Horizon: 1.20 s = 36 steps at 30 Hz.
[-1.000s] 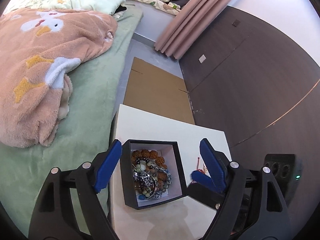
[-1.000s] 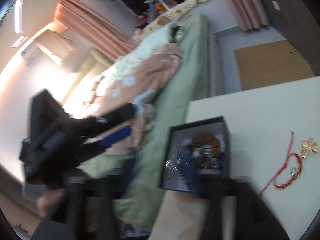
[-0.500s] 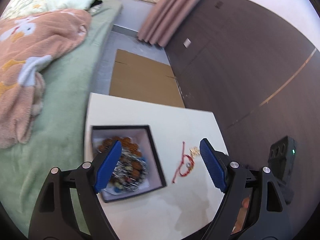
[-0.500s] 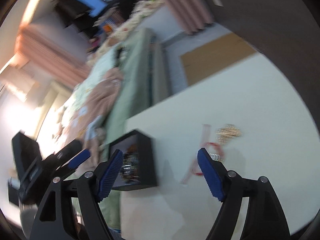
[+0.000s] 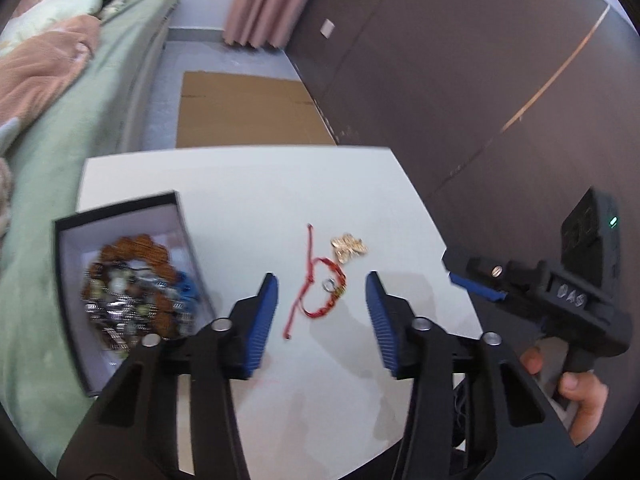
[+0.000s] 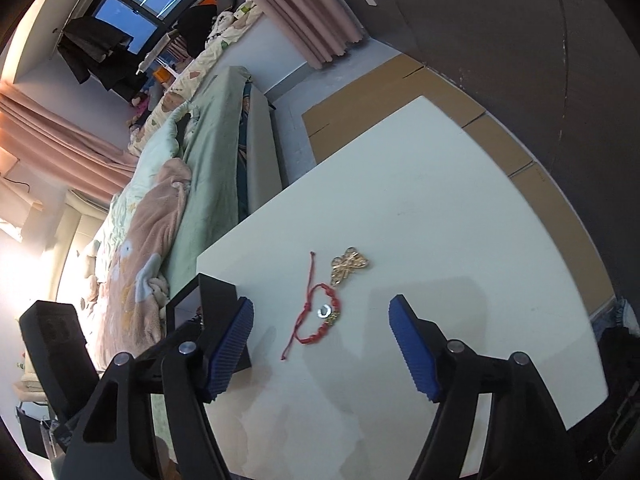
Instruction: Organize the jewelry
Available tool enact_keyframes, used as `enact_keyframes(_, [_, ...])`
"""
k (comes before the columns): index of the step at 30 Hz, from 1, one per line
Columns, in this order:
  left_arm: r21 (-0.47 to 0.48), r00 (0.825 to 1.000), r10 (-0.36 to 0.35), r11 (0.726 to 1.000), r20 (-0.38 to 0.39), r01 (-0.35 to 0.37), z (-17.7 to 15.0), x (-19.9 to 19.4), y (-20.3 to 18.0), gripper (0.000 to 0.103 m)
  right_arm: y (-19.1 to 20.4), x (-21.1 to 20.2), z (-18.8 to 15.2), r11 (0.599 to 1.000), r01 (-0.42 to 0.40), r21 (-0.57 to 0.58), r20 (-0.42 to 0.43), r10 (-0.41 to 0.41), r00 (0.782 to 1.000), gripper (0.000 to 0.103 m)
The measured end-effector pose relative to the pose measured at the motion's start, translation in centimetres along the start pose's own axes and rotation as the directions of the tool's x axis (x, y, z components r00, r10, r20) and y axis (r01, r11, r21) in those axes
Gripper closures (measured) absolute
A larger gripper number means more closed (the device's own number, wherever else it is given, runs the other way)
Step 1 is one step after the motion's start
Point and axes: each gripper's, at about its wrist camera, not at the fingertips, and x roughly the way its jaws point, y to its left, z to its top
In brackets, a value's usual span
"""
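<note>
A red string bracelet (image 5: 320, 294) lies on the white table (image 5: 248, 200), with a small silver ring (image 5: 328, 285) inside its loop and a gold butterfly brooch (image 5: 349, 246) just beyond. A black box (image 5: 70, 248) with a white lining at the table's left holds several bead bracelets (image 5: 136, 280). My left gripper (image 5: 322, 320) is open and empty, hovering just short of the bracelet. My right gripper (image 6: 322, 344) is open and empty, also facing the bracelet (image 6: 318, 320), ring (image 6: 323, 312) and brooch (image 6: 349, 266). The box (image 6: 218, 296) sits behind its left finger.
A green bed (image 5: 80, 92) with a pink blanket (image 5: 36, 68) runs along the table's left. Flat cardboard (image 5: 244, 108) lies on the floor beyond the table. A dark wall (image 5: 460, 80) stands to the right. The right gripper's body (image 5: 560, 300) shows at the table's right edge.
Both grippers swung right, from the box toward the red bracelet. The right wrist view went from blurred to sharp. Both stayed open.
</note>
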Motion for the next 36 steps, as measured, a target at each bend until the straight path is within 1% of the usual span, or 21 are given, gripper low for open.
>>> enact_keyframes(1, [0.006,1.0,-0.002,1.0,-0.013,0.002,-0.1,0.6,-0.2,0.065,-0.2,-0.1,0.1,1.0,0.004,0.001,-0.001,-0.004,1.0,0.034])
enact_keyframes(5, [0.041,0.997,0.002,0.999,-0.076,0.001,-0.6,3.3,-1.3,0.071,-1.0,0.3,0.4,1.0,0.028,0.01,-0.027,-0.028,0.999,0.036])
enact_keyframes(13, [0.137,0.99,0.049,0.99,-0.129,-0.032,-1.5,7.1,-3.4,0.073,-2.7,-0.1,1.2,0.998,0.037,0.045,-0.025,-0.036,0.999,0.037])
enact_keyframes(16, [0.181,0.987,0.102,0.98,-0.122,-0.079,-1.7,7.9,-3.9,0.073,-3.2,-0.3,1.4,0.998,0.032,0.058,-0.023,-0.031,0.999,0.037])
enact_keyframes(17, [0.203,0.985,0.134,0.973,-0.109,-0.11,-1.8,8.1,-4.2,0.073,-3.3,-0.4,1.4,0.998,0.03,0.06,-0.021,-0.028,0.999,0.037])
enact_keyframes(18, [0.24,0.981,0.173,0.96,-0.093,-0.146,-2.0,8.3,-4.6,0.073,-3.4,-0.5,1.5,0.998,0.028,0.062,-0.02,-0.026,0.999,0.037])
enact_keyframes(19, [0.259,0.978,0.186,0.953,-0.091,-0.157,-2.2,8.6,-4.9,0.073,-3.5,-0.6,1.6,0.998,0.026,0.062,-0.017,-0.025,1.0,0.037])
enact_keyframes(22, [0.275,0.974,0.204,0.946,-0.101,-0.169,-2.5,9.1,-5.1,0.073,-3.8,-0.7,1.7,0.997,0.026,0.066,-0.016,-0.025,1.0,0.037])
enact_keyframes(24, [0.292,0.968,0.23,0.936,-0.095,-0.194,-2.7,9.3,-5.3,0.075,-3.7,-0.5,1.6,0.998,0.027,0.064,-0.026,-0.026,0.999,0.037])
enact_keyframes(25, [0.302,0.965,0.245,0.93,-0.091,-0.208,-2.8,9.4,-5.4,0.079,-3.7,-0.3,1.5,0.998,0.03,0.061,-0.03,-0.028,0.999,0.037])
enact_keyframes(27, [0.324,0.955,0.286,0.914,-0.085,-0.245,-2.8,9.6,-5.7,0.09,-3.6,-0.1,1.5,0.998,0.039,0.049,-0.037,-0.037,0.999,0.037])
enact_keyframes(28, [0.323,0.952,0.293,0.913,-0.086,-0.251,-2.7,9.5,-5.6,0.095,-3.6,0.0,1.4,0.998,0.043,0.042,-0.042,-0.041,0.998,0.039])
enact_keyframes(30, [0.295,0.96,0.259,0.93,-0.108,-0.218,-2.4,9.2,-5.1,0.095,-3.4,0.5,1.3,0.998,0.052,0.03,-0.057,-0.05,0.997,0.042])
enact_keyframes(33, [0.244,0.969,0.225,0.95,-0.104,-0.194,-1.7,8.4,-4.3,0.095,-2.6,1.6,0.9,0.998,0.055,-0.001,-0.091,-0.055,0.994,0.048])
enact_keyframes(35, [0.208,0.978,0.184,0.965,-0.101,-0.16,-1.2,7.5,-3.8,0.095,-1.6,2.5,0.6,0.998,0.057,-0.032,-0.111,-0.06,0.992,0.051])
enact_keyframes(36, [0.199,0.98,0.174,0.968,-0.098,-0.152,-1.0,7.1,-3.6,0.095,-1.0,2.9,0.4,0.997,0.059,-0.048,-0.119,-0.064,0.991,0.054])
